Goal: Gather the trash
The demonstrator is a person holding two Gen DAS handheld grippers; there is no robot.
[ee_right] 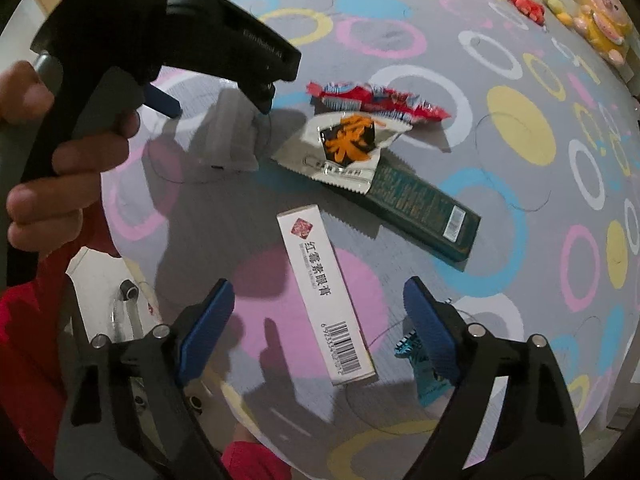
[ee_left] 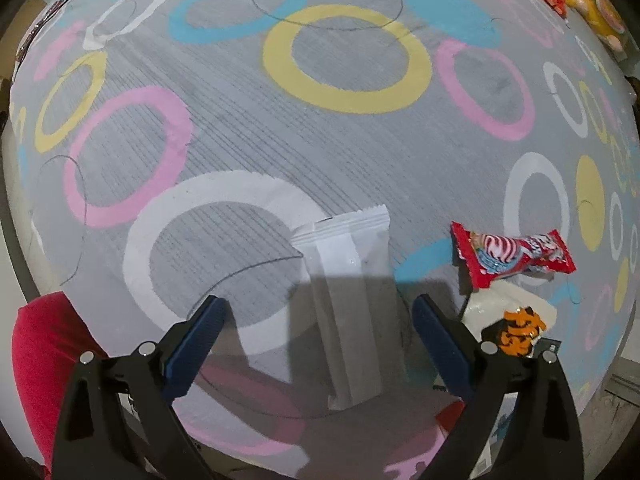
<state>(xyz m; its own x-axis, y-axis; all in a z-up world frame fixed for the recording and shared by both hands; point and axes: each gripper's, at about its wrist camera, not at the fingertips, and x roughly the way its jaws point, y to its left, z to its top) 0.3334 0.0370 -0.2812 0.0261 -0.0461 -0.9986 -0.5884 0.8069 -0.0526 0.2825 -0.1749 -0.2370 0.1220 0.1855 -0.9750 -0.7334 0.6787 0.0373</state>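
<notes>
Straddling each piece squarely is what matters here: bring the left gripper (ee_left: 316, 324) down so its blue pads flank the flat white plastic sachet (ee_left: 348, 280) across its narrow width, and centre the right gripper (ee_right: 316, 316) over the long white cardboard box with a barcode (ee_right: 326, 300), which lies skewed on the grey rug with coloured rings (ee_left: 340, 152). Both sets of jaws stand wide apart, holding nothing, no pad touching yet. The red striped candy wrapper (ee_right: 376, 100), the white-and-orange torn packet (ee_right: 344, 148) and the dark green box (ee_right: 424, 208) lie just beyond, overlapping.
</notes>
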